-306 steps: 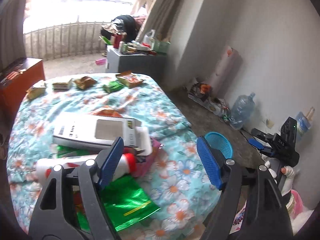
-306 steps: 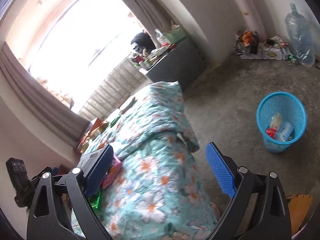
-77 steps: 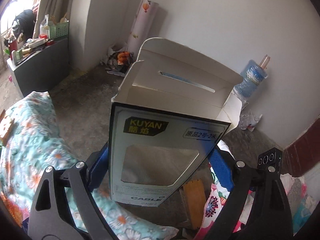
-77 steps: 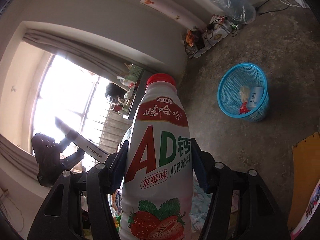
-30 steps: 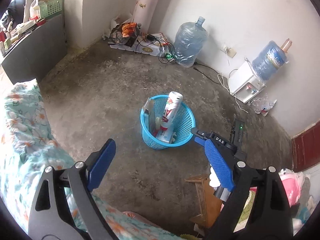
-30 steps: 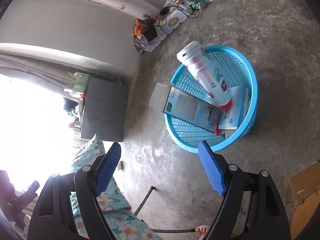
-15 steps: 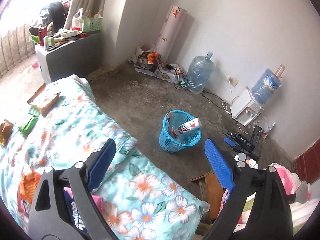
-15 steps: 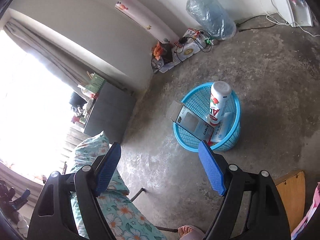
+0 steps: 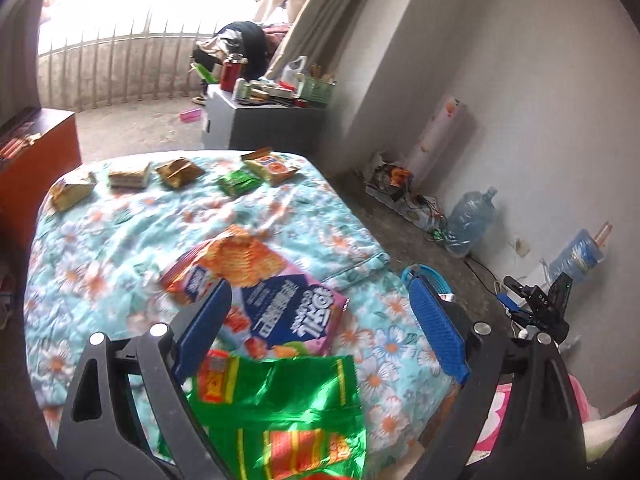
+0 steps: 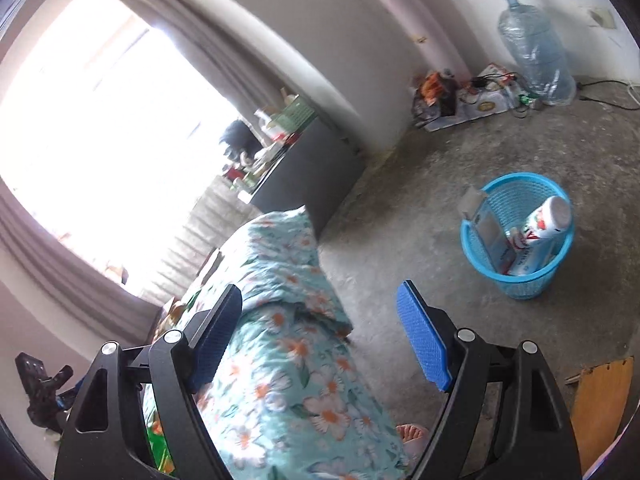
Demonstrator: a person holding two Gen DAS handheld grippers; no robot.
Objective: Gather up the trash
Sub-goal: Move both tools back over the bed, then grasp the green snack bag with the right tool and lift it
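Note:
My left gripper (image 9: 320, 328) is open and empty above the near end of the floral bed (image 9: 120, 232). Under it lie a green foil snack bag (image 9: 280, 412), a pink and dark blue packet (image 9: 296, 312) and an orange cracker wrapper (image 9: 240, 260). Several more wrappers (image 9: 176, 172) line the far end of the bed. My right gripper (image 10: 320, 340) is open and empty over the bed's edge. The blue trash basket (image 10: 520, 276) stands on the floor to its right, holding a white AD milk bottle (image 10: 544, 220) and a flat cable box (image 10: 492, 240). The basket's rim (image 9: 428, 272) peeks past the bed in the left wrist view.
A grey cabinet (image 9: 260, 124) with clutter stands beyond the bed by the balcony railing. Water jugs (image 9: 472, 220) and a power strip with cables (image 9: 408, 200) lie along the right wall. A wooden board (image 10: 600, 404) lies on the concrete floor. A red-brown chest (image 9: 32, 152) is at the left.
Both grippers have swung away from the basket and back toward the bed. The left one now looks down on the wrappers; the right one rose and rolled, with the basket farther off.

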